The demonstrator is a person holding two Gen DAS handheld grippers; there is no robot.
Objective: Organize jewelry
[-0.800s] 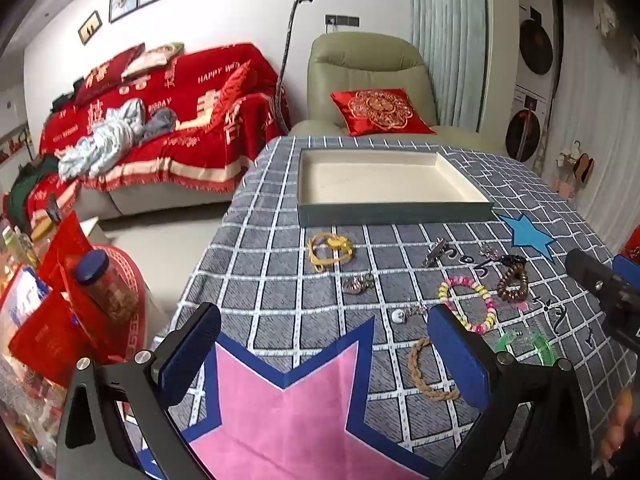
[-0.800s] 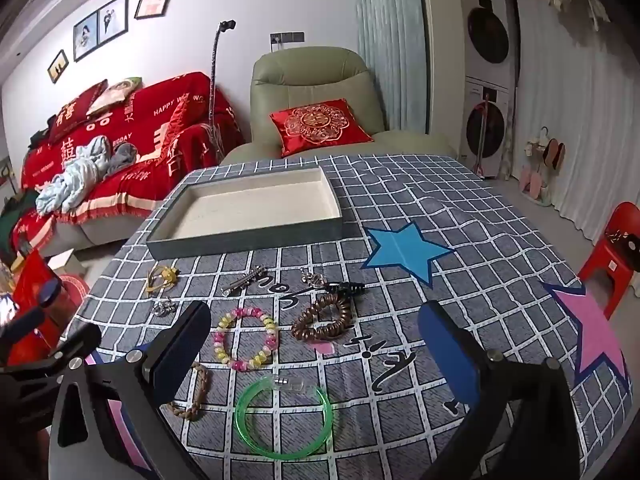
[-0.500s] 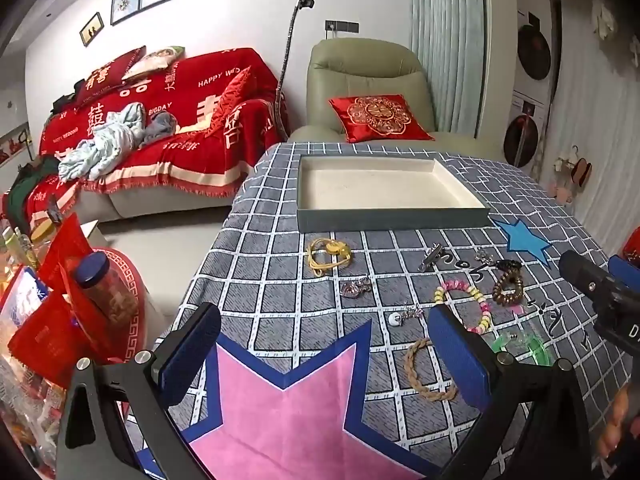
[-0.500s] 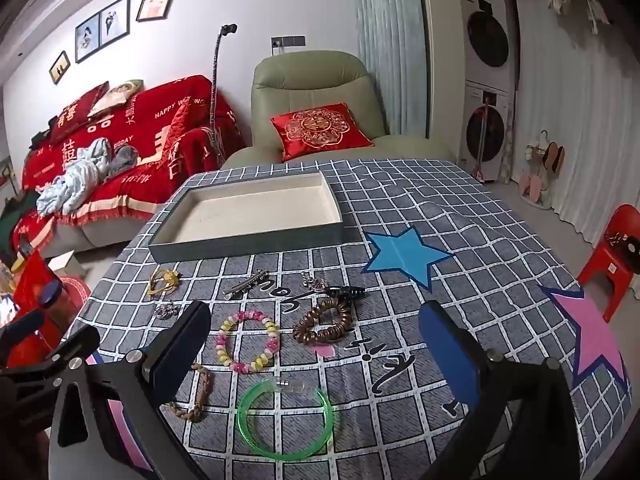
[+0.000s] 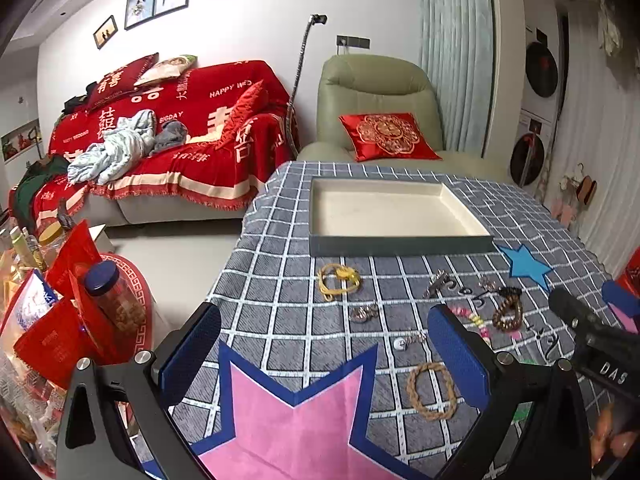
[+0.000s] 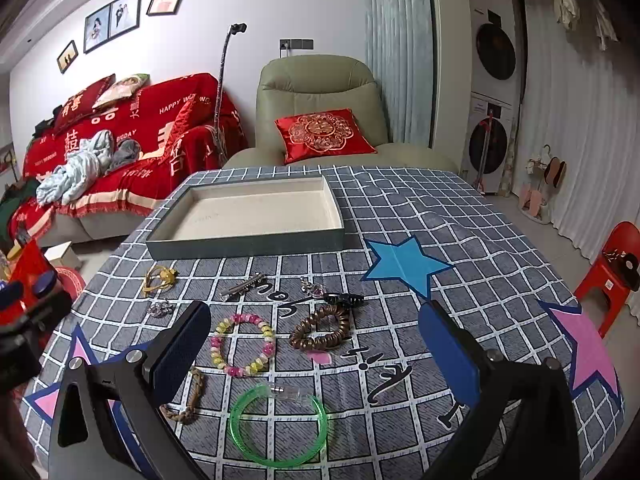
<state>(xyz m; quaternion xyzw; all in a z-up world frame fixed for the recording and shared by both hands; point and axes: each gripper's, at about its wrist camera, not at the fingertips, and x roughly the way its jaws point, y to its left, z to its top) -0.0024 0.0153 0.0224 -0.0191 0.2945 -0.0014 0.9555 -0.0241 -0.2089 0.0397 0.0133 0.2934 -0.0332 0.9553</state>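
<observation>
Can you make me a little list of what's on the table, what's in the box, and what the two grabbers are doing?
tray: empty, at the table's far side
table: checked cloth with stars
green bangle: nearest, flat on cloth
bead bracelet: pink and yellow, beside brown coil
brown coil: flat on cloth
braided bracelet: on cloth
gold chain: just before tray
left gripper: open, holding nothing
right gripper: open, holding nothing

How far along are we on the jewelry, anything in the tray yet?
Nothing looks done: the tray is empty. Nothing is in hand either; the left gripper and right gripper are both open above the cloth. Everything is left, including the green bangle, beaded bracelet, brown coil bracelet, braided bracelet, yellow cord and smaller pieces.
</observation>
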